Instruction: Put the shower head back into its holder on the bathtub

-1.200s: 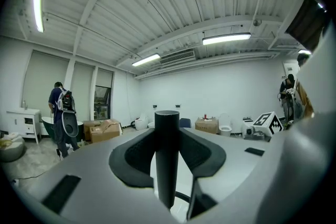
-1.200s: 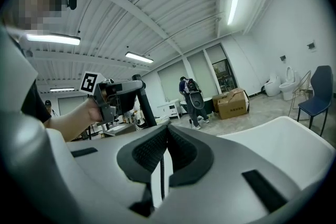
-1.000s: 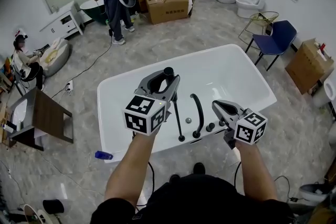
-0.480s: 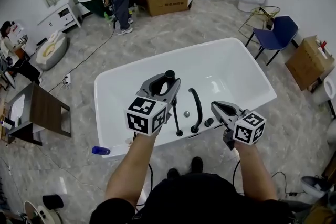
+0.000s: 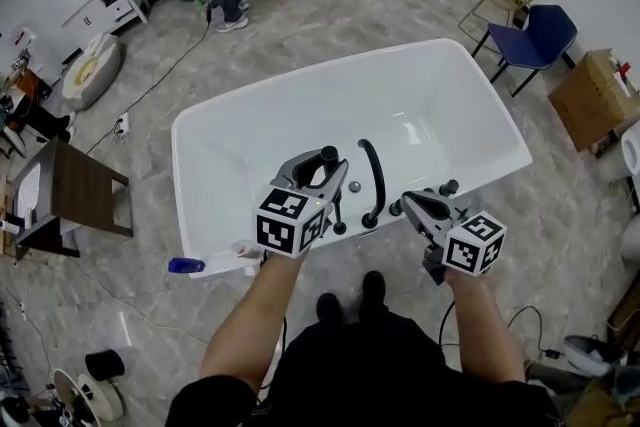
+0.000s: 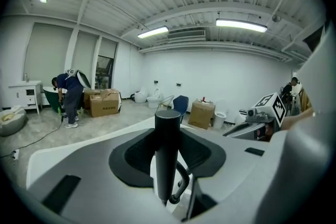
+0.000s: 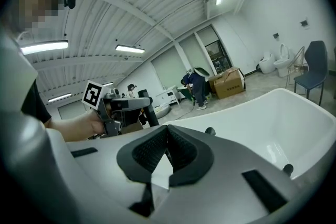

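Shower head [image 6: 167,155]: upright, clamped in left gripper [image 5: 321,165] jaws. Holder [image 5: 340,228] apparently just below, on bathtub [image 5: 250,130] rim. Right gripper [image 5: 410,202] jaws together, empty.

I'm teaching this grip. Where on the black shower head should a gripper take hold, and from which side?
On its straight round shaft, just under the flat top, with the jaws closing across it from the person's side of the tub, as the left gripper does. The shower head stands upright, so this leaves its lower end free to go down.
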`<state>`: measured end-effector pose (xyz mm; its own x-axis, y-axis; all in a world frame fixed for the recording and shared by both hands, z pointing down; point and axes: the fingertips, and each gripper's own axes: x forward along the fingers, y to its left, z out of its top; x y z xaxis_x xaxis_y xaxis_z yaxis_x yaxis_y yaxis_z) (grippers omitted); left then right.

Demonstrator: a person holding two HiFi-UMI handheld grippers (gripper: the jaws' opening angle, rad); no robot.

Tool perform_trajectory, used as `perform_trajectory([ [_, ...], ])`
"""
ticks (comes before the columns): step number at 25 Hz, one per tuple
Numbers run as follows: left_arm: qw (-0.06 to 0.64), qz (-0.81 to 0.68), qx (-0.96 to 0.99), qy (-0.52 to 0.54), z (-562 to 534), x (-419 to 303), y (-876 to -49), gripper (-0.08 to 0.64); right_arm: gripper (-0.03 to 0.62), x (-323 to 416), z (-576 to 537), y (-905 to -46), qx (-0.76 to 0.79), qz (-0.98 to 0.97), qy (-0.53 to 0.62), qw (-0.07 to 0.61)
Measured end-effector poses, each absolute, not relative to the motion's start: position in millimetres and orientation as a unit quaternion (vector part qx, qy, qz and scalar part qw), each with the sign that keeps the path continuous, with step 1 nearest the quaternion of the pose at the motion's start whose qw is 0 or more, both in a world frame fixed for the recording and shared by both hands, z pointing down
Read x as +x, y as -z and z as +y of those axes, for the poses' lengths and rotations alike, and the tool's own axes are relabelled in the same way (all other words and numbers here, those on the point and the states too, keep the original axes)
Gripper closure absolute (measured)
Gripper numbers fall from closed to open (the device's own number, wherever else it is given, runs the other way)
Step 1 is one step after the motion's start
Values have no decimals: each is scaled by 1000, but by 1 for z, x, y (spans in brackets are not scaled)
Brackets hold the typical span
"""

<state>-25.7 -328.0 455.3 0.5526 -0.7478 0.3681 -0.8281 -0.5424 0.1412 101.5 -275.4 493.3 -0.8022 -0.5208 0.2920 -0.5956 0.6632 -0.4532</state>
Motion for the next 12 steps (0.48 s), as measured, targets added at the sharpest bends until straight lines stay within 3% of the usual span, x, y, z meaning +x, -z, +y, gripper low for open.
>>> perform_trajectory([
  [12, 209, -422, 855, -217, -302, -17, -560, 408, 575, 95, -258, -543, 304, -892, -325, 81],
])
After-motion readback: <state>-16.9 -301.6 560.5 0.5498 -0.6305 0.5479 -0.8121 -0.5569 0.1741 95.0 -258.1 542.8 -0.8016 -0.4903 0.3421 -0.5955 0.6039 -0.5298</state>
